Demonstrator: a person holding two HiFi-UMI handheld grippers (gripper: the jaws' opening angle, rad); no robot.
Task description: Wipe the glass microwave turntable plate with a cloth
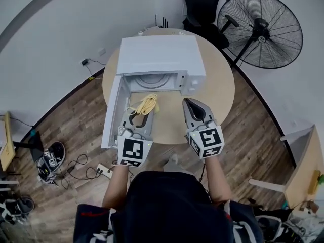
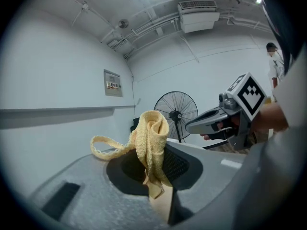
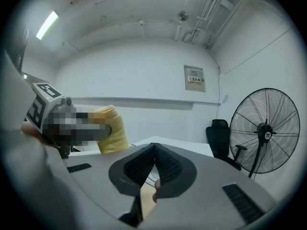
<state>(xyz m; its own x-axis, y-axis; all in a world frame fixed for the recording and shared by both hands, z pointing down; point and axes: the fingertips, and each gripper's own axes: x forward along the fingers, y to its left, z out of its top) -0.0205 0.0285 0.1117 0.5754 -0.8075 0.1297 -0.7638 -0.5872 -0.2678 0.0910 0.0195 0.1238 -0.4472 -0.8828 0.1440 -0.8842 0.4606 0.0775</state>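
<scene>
Left gripper (image 1: 143, 116) clamped on yellow cloth (image 1: 147, 104); cloth bunches up out of jaws, one loop trailing sideways. Right gripper (image 1: 189, 103) jaws pressed together, nothing between. Both held about level above round worktop (image 1: 220, 92), in front of white microwave (image 1: 158, 54). Microwave door (image 1: 112, 113) swung open at left. Glass turntable plate (image 1: 152, 80) inside cavity, apart from cloth. Fan (image 1: 260, 30), black chair (image 1: 201, 6) beyond worktop.

Turntable plate (image 1: 152, 81) mostly hidden inside microwave (image 1: 157, 54); cloth (image 1: 147, 104) end buried between left tongs (image 1: 143, 114).
</scene>
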